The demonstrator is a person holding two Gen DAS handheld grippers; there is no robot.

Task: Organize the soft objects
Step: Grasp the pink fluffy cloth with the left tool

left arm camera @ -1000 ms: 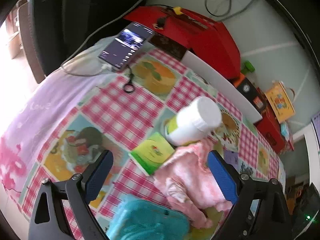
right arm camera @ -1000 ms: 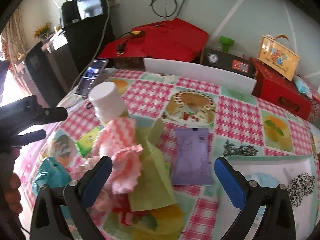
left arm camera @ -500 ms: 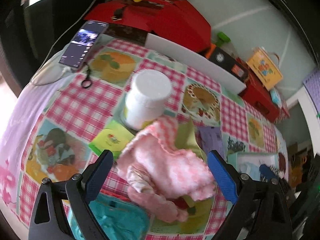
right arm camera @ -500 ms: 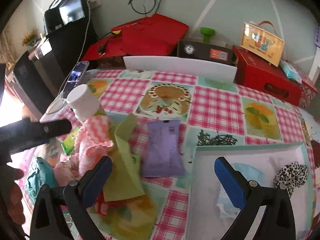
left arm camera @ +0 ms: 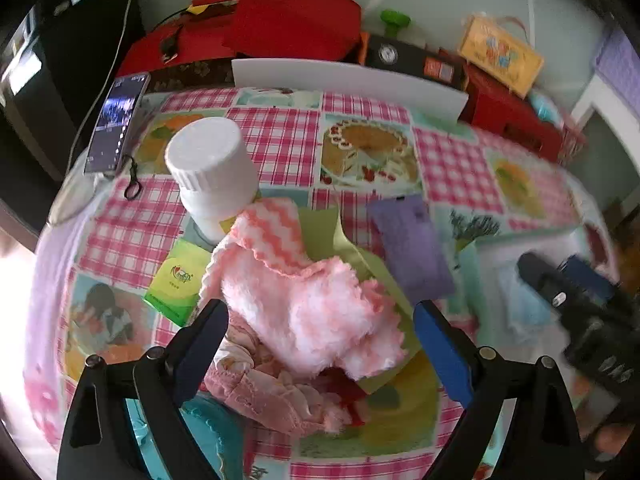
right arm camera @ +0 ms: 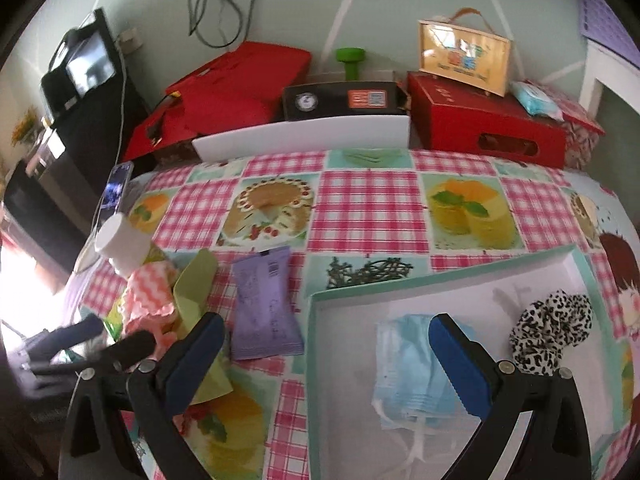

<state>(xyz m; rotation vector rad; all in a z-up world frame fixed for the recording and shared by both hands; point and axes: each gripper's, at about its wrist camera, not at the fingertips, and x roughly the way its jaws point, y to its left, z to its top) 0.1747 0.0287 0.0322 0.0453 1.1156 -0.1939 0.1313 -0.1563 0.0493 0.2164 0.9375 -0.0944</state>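
My left gripper: jaws apart, over one pink cloth.
My right gripper: jaws apart, empty.
White tray: one blue mask, one spotted scrunchie.

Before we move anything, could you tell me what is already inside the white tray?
Inside the white tray lie a pale blue face mask and a black-and-white spotted scrunchie, apart from each other. The near end of the tray is cut off by the frame, so anything there cannot be seen.
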